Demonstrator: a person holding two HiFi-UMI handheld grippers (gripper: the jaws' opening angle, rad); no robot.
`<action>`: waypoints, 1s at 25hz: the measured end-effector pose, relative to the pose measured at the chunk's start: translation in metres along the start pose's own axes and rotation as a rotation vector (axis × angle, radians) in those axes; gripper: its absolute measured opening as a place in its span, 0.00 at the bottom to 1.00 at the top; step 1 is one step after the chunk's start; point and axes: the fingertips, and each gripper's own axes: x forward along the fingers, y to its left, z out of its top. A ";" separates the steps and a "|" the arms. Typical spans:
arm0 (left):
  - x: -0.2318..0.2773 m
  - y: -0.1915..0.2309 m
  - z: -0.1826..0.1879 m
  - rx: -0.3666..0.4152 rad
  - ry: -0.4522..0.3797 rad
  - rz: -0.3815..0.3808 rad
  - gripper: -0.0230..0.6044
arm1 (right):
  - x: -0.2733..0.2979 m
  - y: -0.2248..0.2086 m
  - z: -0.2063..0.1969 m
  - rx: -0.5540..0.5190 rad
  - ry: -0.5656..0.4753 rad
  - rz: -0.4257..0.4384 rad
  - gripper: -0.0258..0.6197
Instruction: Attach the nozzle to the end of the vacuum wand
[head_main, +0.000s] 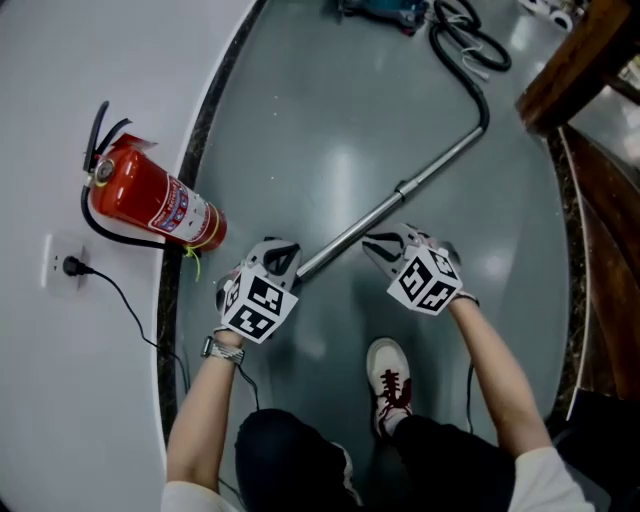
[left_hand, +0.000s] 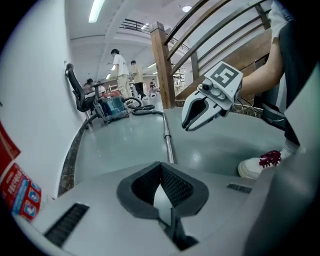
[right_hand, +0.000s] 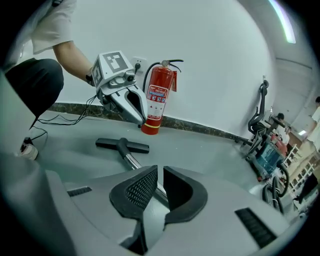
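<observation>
The left gripper (head_main: 283, 256) is hanging above the grey floor (head_main: 350, 120) with its jaws pressed fully together, gripping nothing. Beside it the right gripper (head_main: 383, 247) is hovering with its jaws a narrow slit apart, also holding nothing. The metal wand (head_main: 400, 190) is lying on the floor below them and showing through that slit. The black nozzle (right_hand: 122, 145) is sitting joined to the wand's near end, flat on the floor under the left gripper. A red fire extinguisher (head_main: 155, 205) is standing against the wall close by.
</observation>
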 end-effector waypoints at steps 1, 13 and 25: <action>-0.004 0.000 0.005 0.010 -0.007 0.005 0.04 | -0.006 -0.005 0.002 0.006 -0.004 -0.020 0.12; -0.084 0.020 0.094 0.057 -0.077 0.074 0.04 | -0.105 -0.054 0.088 0.078 -0.120 -0.178 0.09; -0.183 0.047 0.228 0.063 -0.136 0.127 0.04 | -0.228 -0.123 0.202 0.038 -0.171 -0.236 0.08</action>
